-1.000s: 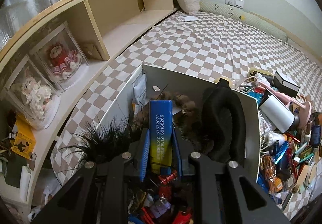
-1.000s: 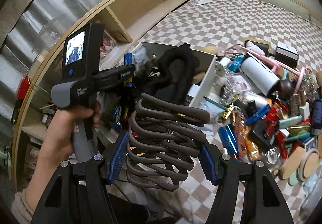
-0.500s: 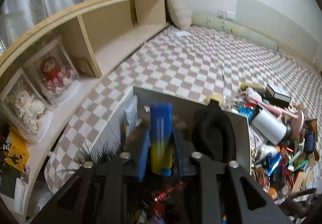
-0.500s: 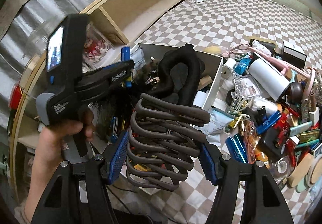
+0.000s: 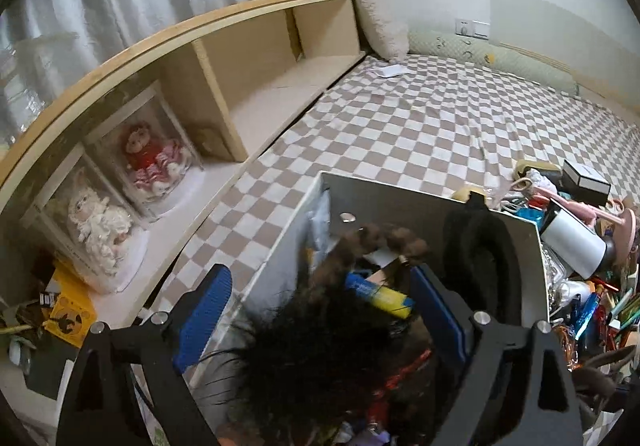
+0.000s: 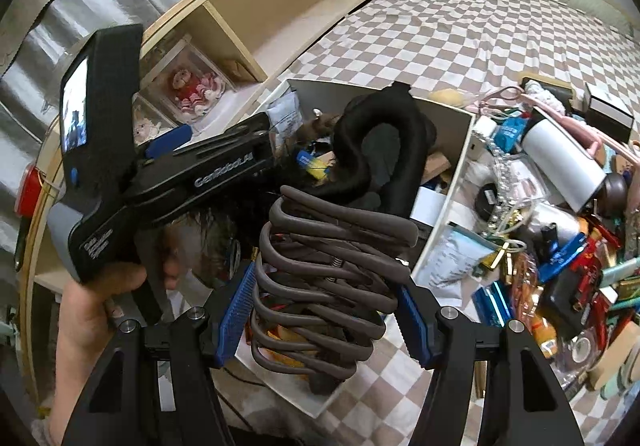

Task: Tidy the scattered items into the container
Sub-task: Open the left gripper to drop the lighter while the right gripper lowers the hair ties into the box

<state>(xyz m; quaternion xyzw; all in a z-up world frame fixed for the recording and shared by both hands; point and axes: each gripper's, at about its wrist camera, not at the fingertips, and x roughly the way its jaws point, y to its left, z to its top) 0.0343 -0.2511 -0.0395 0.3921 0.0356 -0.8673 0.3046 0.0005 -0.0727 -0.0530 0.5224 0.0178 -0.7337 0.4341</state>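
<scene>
Now: left tongs opening, blue tube dropped into box; right tongs clamp brown hair claw above box, next in.

A: From where does the left wrist view look?

B: From just behind its own black fingers, angled down, close over the open white rectangular container. The long wooden shelf runs along its left.

A: And the right wrist view?

B: It sits a little farther back and to the right, also tilted down, and it catches the left hand at its left edge. Both share the white container, the shelf and the brown-and-white checkered bed cover.
</scene>
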